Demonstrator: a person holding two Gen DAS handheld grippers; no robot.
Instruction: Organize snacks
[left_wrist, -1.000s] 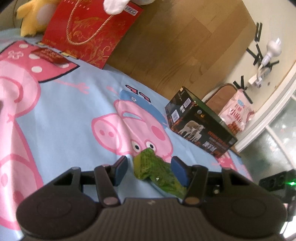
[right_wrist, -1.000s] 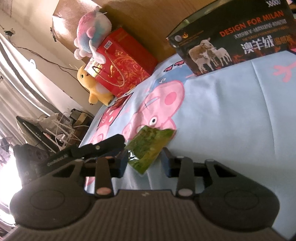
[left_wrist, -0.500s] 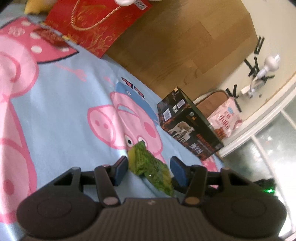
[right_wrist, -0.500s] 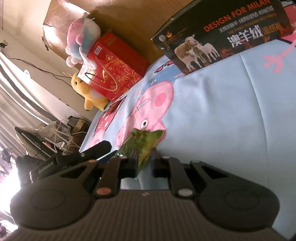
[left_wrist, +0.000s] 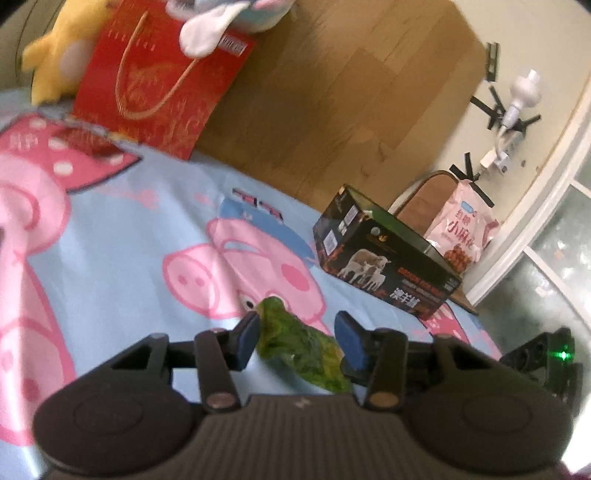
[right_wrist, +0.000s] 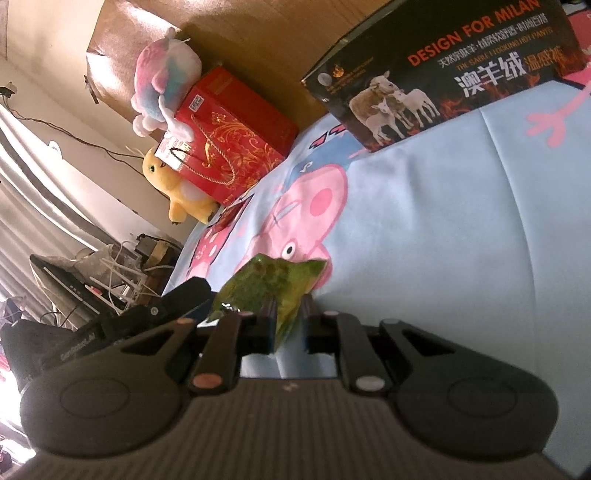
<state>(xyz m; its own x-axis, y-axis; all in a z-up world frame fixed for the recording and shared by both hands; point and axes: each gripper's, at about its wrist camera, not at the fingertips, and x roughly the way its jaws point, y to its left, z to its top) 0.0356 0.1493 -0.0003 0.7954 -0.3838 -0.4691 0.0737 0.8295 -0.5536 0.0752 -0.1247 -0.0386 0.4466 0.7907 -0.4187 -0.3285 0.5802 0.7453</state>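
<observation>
A crumpled green snack packet (right_wrist: 273, 280) stands up off the pig-print bed sheet (right_wrist: 443, 221), and my right gripper (right_wrist: 288, 310) is shut on its near lower edge. In the left wrist view the same packet (left_wrist: 295, 339) lies between the blue pads of my left gripper (left_wrist: 297, 325), whose jaws are closing. The left pad touches the packet, while the right pad shows a small gap. The left gripper's body (right_wrist: 177, 299) sits just left of the packet in the right wrist view.
A black box printed with sheep (left_wrist: 384, 266) stands on the sheet beyond the packet. At the wooden headboard are a red gift bag (left_wrist: 159, 85), a yellow plush toy (right_wrist: 181, 188) and a pink plush toy (right_wrist: 162, 74). A pink snack bag (left_wrist: 465, 229) rests on a chair off the bed.
My right gripper has closed on the green packet, which now stands more upright. The left gripper has shifted slightly, with its left pad now against the packet.
</observation>
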